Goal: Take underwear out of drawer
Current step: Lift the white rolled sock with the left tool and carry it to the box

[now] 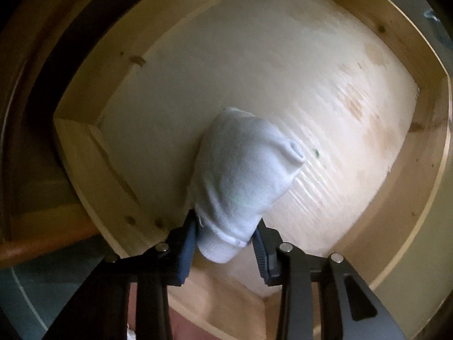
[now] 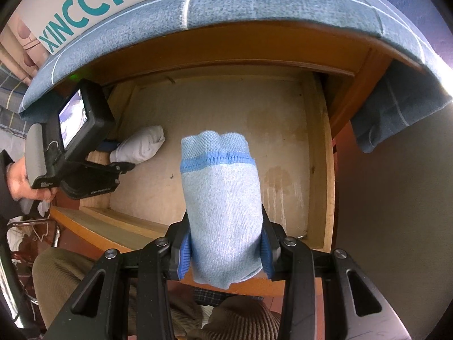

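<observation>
- My left gripper (image 1: 226, 236) has pinched the white roll (image 1: 240, 175) at its near end only; the rest lies on the drawer (image 1: 283, 42) floor near the left wall. Thin bite, so it could slip out on the lift.
- Right gripper (image 2: 226, 250) is clamped round the blue roll (image 2: 223, 198), held above the drawer, mid-body grip, looks OK.
- Risk: white roll unrolling or snagging the drawer front (image 2: 119, 221) if I pull out at an angle.
- Risk: the two grippers are close together & could bump.
</observation>
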Tool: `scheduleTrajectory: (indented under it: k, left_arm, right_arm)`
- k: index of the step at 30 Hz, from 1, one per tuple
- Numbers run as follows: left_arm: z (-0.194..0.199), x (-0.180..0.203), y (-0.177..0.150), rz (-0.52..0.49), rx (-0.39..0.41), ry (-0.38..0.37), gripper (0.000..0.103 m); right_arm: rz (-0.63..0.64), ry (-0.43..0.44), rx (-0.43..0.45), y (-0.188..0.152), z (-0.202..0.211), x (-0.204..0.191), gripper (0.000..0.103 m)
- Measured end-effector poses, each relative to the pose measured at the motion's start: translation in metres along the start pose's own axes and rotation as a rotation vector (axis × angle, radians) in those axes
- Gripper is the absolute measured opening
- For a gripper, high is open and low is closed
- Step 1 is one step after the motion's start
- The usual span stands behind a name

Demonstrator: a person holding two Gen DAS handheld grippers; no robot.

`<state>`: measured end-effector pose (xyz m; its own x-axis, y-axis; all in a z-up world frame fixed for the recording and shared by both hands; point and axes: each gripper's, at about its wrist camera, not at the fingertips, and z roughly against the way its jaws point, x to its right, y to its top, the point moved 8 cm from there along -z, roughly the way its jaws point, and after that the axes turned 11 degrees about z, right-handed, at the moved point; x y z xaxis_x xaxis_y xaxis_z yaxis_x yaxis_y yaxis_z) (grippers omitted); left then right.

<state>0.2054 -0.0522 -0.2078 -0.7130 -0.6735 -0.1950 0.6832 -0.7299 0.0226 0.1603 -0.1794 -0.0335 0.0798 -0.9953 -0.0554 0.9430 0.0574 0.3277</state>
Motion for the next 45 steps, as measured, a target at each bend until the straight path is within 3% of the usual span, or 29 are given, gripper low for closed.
scheduleTrajectory:
  k: [5,13,26,32,35,45]
  left_arm:
    - [0.012,0.005,-0.008,0.039,-0.024,0.003,0.036]
    - [0.043,0.012,-0.025,0.108,0.018,0.002,0.036]
    - [0.097,0.005,-0.054,0.318,0.141,0.041,0.036]
    - [0.115,0.009,-0.072,0.409,0.193,0.015,0.036]
    - [0.119,0.011,-0.073,0.446,0.222,0.000,0.036]
    - [0.145,0.014,-0.086,0.521,0.322,0.049,0.036]
  right_arm:
    - [0.003,-0.004,0.000,0.000,0.000,-0.001,0.036]
    - [-0.001,0.002,0.005,-0.001,-0.001,0.001,0.036]
    - [0.001,-0.005,0.012,-0.005,0.002,0.005,0.036]
    - [0.006,-0.013,0.012,-0.004,0.002,0.006,0.036]
    - [0.007,-0.013,0.012,-0.004,0.002,0.007,0.036]
    - [0.021,-0.013,0.013,-0.005,0.003,0.007,0.036]
